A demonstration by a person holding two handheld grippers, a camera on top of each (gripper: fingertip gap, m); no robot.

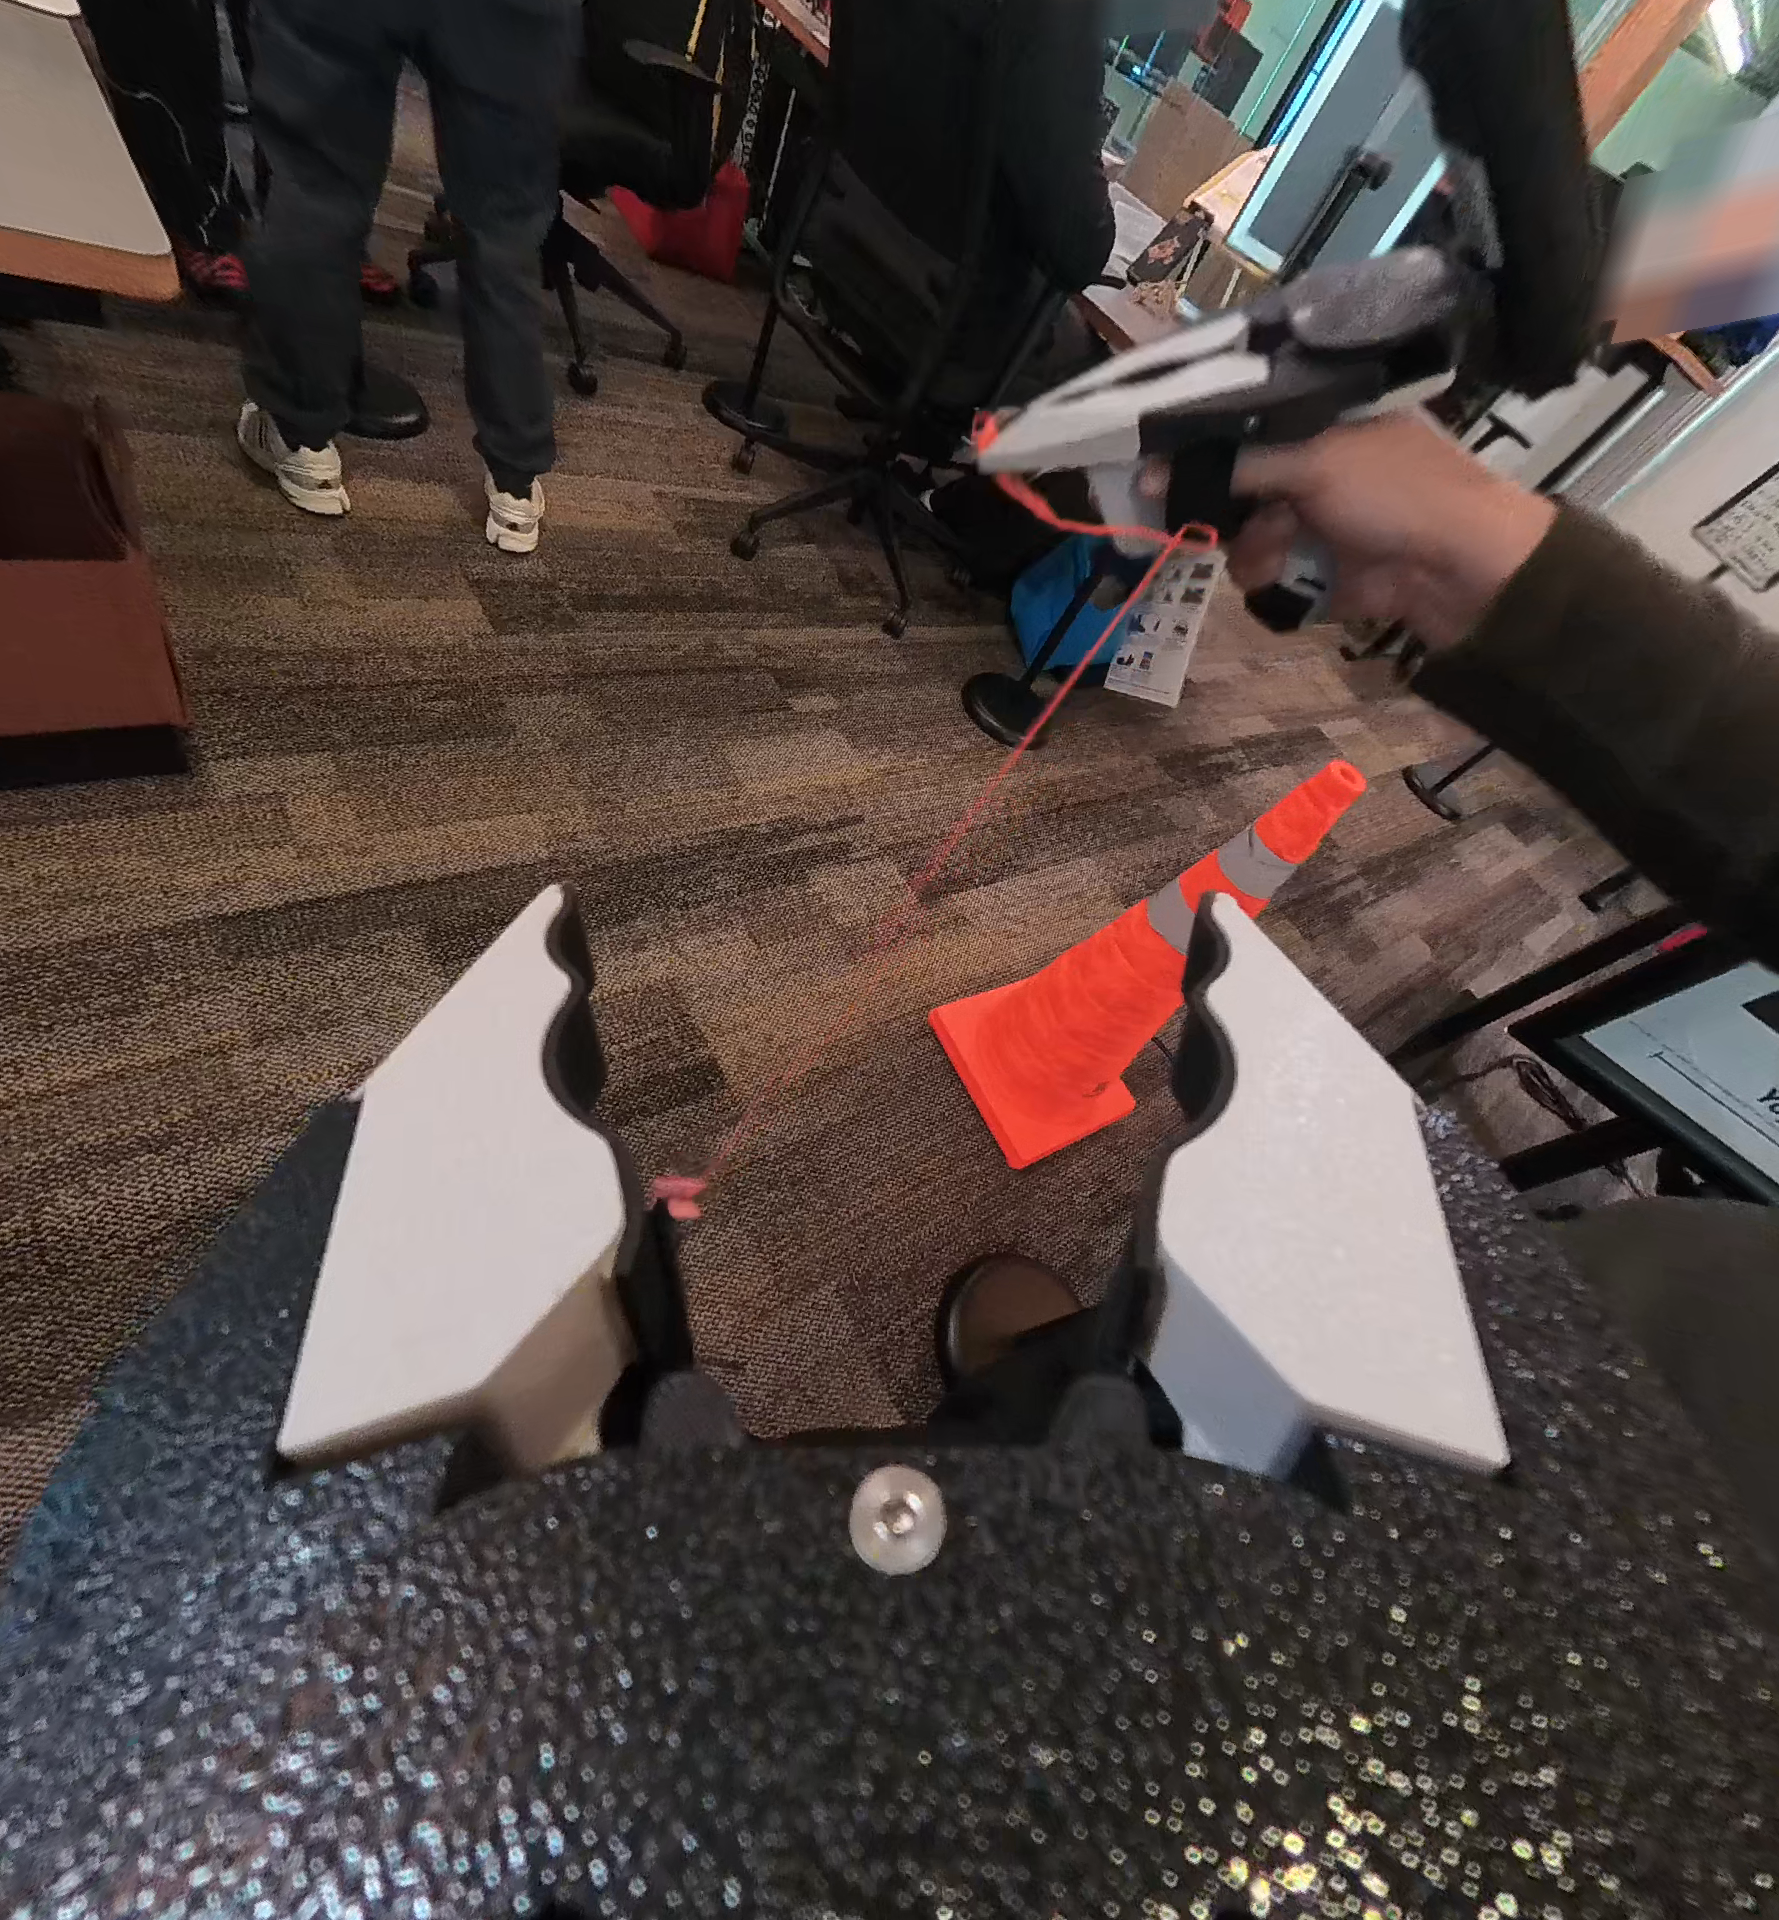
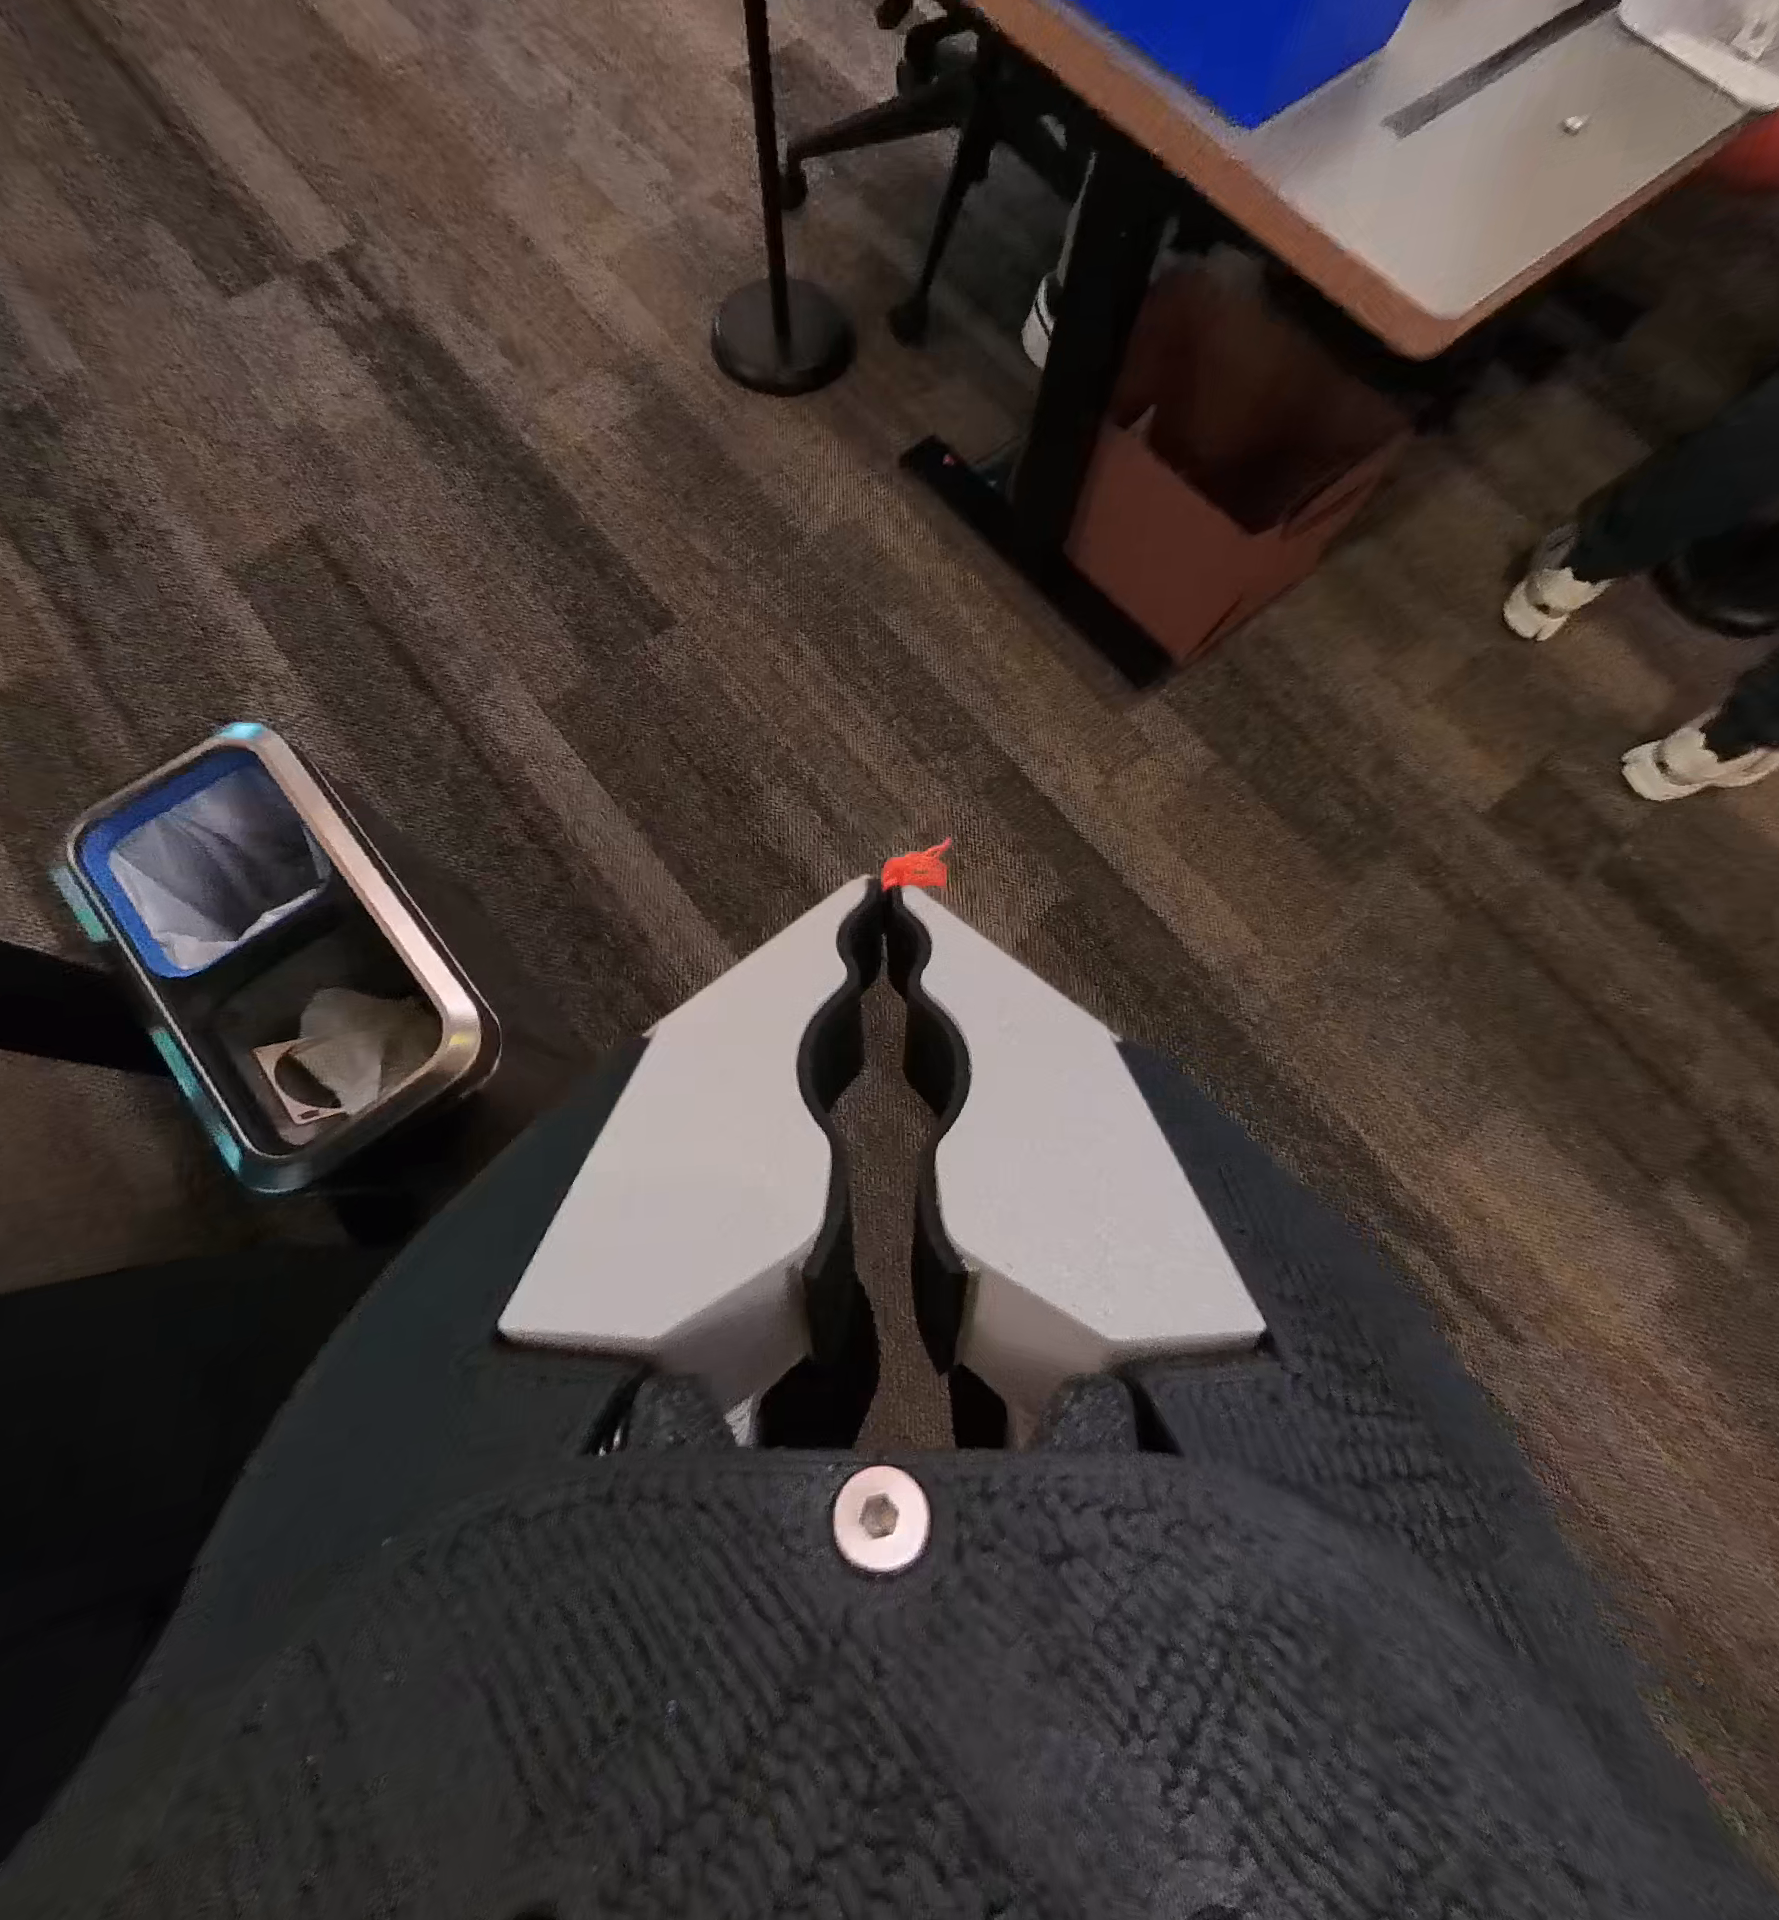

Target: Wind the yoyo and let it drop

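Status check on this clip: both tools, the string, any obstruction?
Left tool open, thin red string snagged at its left finger base. Right tool shut on string end. Yoyo body not visible. Orange traffic cone on carpet below.

Office or lab workspace around me. Evidence: patterned brown carpet tiles (image 1: 449, 727); wheeled office chairs (image 1: 864, 343); wood-edged grey surface (image 2: 1436, 208) on black legs; cardboard box (image 2: 1207, 520) beneath it; steel-rimmed waste bin (image 2: 272, 966); orange traffic cone (image 1: 1103, 997); stanchion base (image 2: 781, 332); bystanders' legs (image 1: 397, 260).
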